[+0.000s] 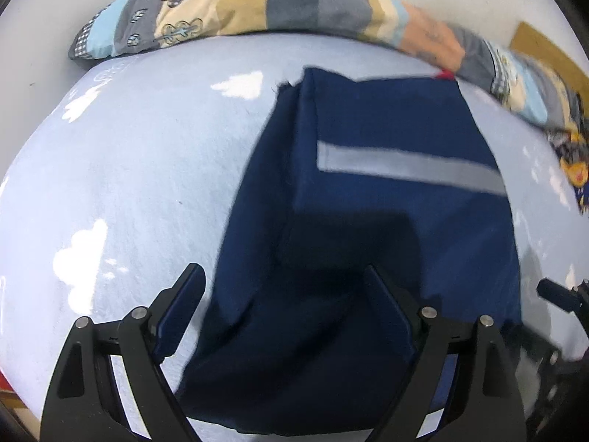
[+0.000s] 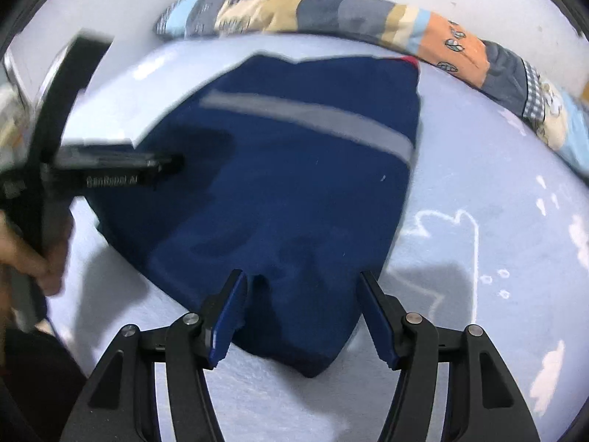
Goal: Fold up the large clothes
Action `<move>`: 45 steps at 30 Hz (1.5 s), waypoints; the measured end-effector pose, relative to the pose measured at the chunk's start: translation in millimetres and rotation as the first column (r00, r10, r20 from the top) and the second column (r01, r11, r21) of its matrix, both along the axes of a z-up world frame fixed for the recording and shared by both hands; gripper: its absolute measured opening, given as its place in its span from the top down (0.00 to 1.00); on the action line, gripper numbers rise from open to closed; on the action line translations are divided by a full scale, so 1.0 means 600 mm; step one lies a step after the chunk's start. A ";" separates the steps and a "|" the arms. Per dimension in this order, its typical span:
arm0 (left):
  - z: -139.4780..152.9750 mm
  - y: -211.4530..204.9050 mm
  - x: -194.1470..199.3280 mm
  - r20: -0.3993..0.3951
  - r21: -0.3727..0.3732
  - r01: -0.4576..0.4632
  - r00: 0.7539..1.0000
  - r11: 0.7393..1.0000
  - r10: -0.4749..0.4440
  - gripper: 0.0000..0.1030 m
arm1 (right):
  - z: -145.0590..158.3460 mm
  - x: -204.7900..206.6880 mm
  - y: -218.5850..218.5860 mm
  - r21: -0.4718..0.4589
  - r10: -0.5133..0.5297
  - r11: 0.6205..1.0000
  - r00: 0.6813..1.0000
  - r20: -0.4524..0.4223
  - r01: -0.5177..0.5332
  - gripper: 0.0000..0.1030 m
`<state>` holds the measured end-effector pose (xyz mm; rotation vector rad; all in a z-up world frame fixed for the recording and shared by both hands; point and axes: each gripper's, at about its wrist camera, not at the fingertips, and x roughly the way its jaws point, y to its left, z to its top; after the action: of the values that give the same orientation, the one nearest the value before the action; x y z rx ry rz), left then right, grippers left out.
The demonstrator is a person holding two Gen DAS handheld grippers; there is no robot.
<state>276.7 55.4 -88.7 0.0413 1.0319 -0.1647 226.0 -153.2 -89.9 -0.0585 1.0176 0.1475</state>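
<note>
The navy blue folded garment with a grey stripe (image 1: 368, 199) lay mid-bed on the pale blue sheet (image 1: 129, 184), near the patchwork pillow (image 1: 257, 11) along the far edge. Left gripper (image 1: 283, 283) and right gripper (image 2: 302, 287) both gaped wide, holding nothing.

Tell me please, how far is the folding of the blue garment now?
Partly done: the blue garment already lies doubled on the bed sheet, its grey stripe on top. Both the left gripper and right gripper are open above its near edge, holding nothing. Probably another fold remains.
</note>
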 end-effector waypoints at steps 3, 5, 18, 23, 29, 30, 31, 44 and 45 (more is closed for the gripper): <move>-0.001 0.012 0.009 -0.008 -0.003 -0.017 1.000 1.000 0.017 0.14 | 0.006 0.007 -0.016 -0.070 -0.037 0.997 0.999 0.037 0.039 0.38; -0.003 0.018 0.015 -0.020 -0.013 -0.032 0.999 0.999 0.032 0.14 | 0.003 0.014 -0.025 -0.047 -0.046 0.998 0.999 0.028 0.047 0.38; 0.000 0.035 0.034 -0.041 -0.038 -0.028 0.999 0.999 0.026 0.14 | 0.010 0.026 -0.043 0.048 -0.037 0.998 0.999 0.002 0.037 0.38; -0.005 0.083 0.067 -0.089 -0.156 -0.040 0.996 0.987 0.026 0.14 | -0.011 0.044 -0.089 0.271 -0.060 0.959 0.993 -0.104 0.086 0.38; -0.058 0.108 0.106 -0.233 -0.426 -0.005 0.967 0.905 -0.105 0.14 | -0.041 0.061 -0.108 0.396 -0.070 0.909 0.986 -0.150 0.125 0.38; -0.065 0.105 0.111 -0.237 -0.445 0.010 0.963 0.896 -0.128 0.14 | -0.046 0.066 -0.112 0.410 -0.074 0.902 0.985 -0.156 0.132 0.35; -0.072 0.100 0.115 -0.236 -0.463 0.031 0.959 0.886 -0.158 0.14 | -0.051 0.070 -0.116 0.426 -0.081 0.893 0.984 -0.162 0.143 0.35; -0.085 0.099 0.130 -0.228 -0.572 0.080 0.941 0.816 -0.251 0.00 | -0.128 0.139 -0.159 0.712 -0.034 0.683 0.980 -0.195 0.165 0.15; -0.084 0.099 0.130 -0.224 -0.573 0.082 0.941 0.816 -0.253 0.00 | -0.128 0.148 -0.157 0.730 -0.006 0.670 0.984 -0.180 0.138 0.14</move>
<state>354.7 115.0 -138.9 -0.4399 1.2414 -0.6510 314.7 -247.1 -166.6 0.7632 1.0557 0.4969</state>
